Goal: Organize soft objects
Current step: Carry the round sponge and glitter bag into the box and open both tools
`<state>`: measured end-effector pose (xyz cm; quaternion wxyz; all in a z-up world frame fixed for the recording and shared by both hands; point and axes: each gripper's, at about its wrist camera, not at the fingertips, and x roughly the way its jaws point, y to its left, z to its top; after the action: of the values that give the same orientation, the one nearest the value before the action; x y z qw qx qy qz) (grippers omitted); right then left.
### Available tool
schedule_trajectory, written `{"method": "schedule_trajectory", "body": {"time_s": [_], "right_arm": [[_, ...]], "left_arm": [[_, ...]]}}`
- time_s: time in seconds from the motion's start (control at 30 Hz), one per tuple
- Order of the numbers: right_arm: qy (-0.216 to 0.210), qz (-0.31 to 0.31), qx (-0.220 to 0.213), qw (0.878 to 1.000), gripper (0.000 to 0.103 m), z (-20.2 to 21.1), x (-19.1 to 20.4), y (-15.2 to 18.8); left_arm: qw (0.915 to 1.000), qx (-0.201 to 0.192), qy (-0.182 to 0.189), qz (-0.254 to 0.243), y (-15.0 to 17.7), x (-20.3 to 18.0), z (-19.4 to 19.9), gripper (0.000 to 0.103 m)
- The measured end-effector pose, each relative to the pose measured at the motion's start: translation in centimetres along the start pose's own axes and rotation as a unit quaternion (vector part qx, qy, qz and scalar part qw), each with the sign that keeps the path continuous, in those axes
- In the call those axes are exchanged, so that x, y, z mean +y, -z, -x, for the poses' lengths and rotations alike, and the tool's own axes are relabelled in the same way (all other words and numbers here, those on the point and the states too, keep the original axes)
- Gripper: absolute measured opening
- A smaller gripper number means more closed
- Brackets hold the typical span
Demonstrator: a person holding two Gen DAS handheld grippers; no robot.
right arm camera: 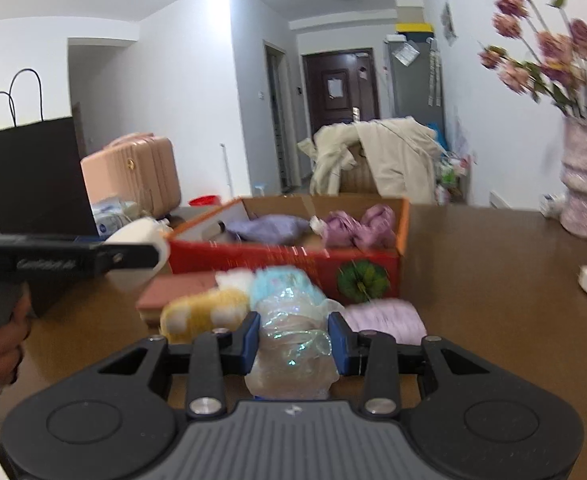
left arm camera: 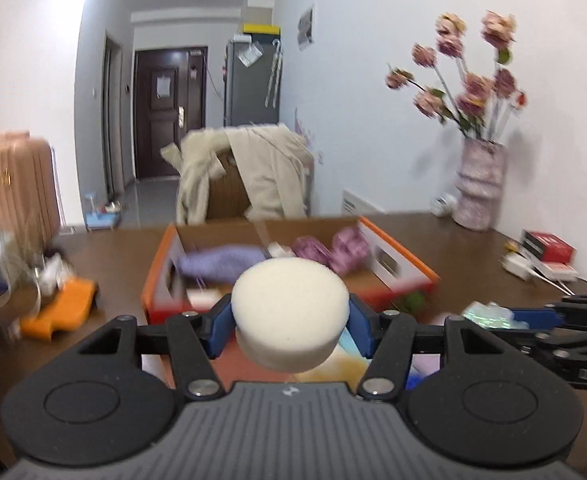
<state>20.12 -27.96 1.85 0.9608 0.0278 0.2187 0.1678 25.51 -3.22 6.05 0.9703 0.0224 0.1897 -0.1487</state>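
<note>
My left gripper [left arm camera: 289,320] is shut on a round white sponge [left arm camera: 289,312], held above the table in front of an orange cardboard box [left arm camera: 397,252]. Inside the box lie a lilac cloth [left arm camera: 221,265] and a pink-purple bundle [left arm camera: 333,249]. My right gripper [right arm camera: 293,340] is shut on a crinkly clear plastic bundle [right arm camera: 293,344] with a pale blue top. Beneath it on the table lie a yellow-and-white soft piece [right arm camera: 201,312] and a lilac cloth [right arm camera: 385,318]. In the right wrist view the left gripper [right arm camera: 149,254] with its sponge [right arm camera: 141,236] shows at the left, near the box [right arm camera: 285,258].
A pink vase with flowers [left arm camera: 479,184] stands at the table's far right by the wall, with a red box and white adapters [left arm camera: 545,256] near it. An orange object [left arm camera: 61,308] and clutter lie at the left. A black paper bag [right arm camera: 33,176] stands at far left.
</note>
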Motion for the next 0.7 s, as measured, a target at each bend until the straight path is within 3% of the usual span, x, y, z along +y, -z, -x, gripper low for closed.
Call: {"method": "schedule_trajectory", "body": {"time_s": [0.13,0.27,0.47,0.53,0.7], "right_arm": [[-0.017,0.019,-0.020,0.999,0.036,-3.4,0.3,-4.1],[-0.025,0.026,-0.021,0.999,0.036,-8.4,0.4,-8.1],[-0.071,-0.052,0.038,0.995,0.036,-18.9,-0.6,-12.8],[-0.071,-0.073,0.060,0.993,0.036,-22.2,-0.2,-13.2],[-0.055,-0.086,0.106,0.989,0.042,-28.8,2.0,-12.7]], "left_arm": [[0.9998,0.010,-0.015,-0.003,-2.9,3.2,-5.1,0.060],[0.9992,0.029,-0.025,0.008,-3.7,6.2,-9.5,0.060],[0.9966,0.073,-0.038,0.006,-2.0,9.1,-13.7,0.064],[0.9964,0.080,-0.026,0.013,-1.3,9.8,-14.2,0.073],[0.9972,0.074,-0.014,-0.005,-0.8,9.8,-13.6,0.079]]}}
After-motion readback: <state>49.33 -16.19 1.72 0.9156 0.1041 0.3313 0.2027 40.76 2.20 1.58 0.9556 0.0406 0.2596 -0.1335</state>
